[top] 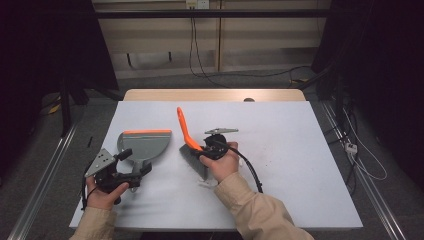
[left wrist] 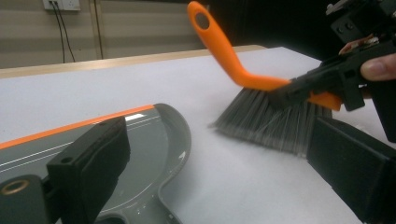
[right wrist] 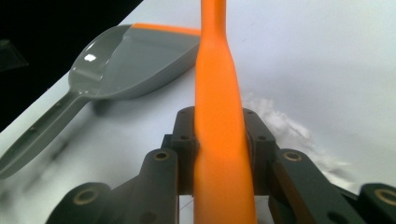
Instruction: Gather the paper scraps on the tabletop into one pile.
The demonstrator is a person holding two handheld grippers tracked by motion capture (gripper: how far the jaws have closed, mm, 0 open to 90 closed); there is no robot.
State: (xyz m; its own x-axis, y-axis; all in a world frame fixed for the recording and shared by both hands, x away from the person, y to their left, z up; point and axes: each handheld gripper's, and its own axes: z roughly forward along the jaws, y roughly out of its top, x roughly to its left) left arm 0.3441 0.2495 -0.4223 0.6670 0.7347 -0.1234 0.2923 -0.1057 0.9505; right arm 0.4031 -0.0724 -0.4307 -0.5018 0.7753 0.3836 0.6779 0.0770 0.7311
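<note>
Orange-handled brush (top: 187, 137) (grey bristles splayed) sits clamped in right gripper (top: 212, 146) jaws; left gripper (top: 131, 167) gapes over smooth dustpan (top: 145, 144).

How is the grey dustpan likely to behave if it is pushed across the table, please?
The dustpan looks like thin moulded plastic, so probably light and stiff. It lies flat on the smooth table, so it would likely slide rather than tip. Its glossy surface may be slippery to grip.

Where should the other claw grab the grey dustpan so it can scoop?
Probably by the dustpan's narrow grey handle, coming from the person's side. The handle sticks out toward the left gripper, and the wide orange-edged lip faces away, so nothing blocks it. The pan lies flat, so the jaws would pinch the handle's two sides. The brush sits clamped in the right gripper.
</note>
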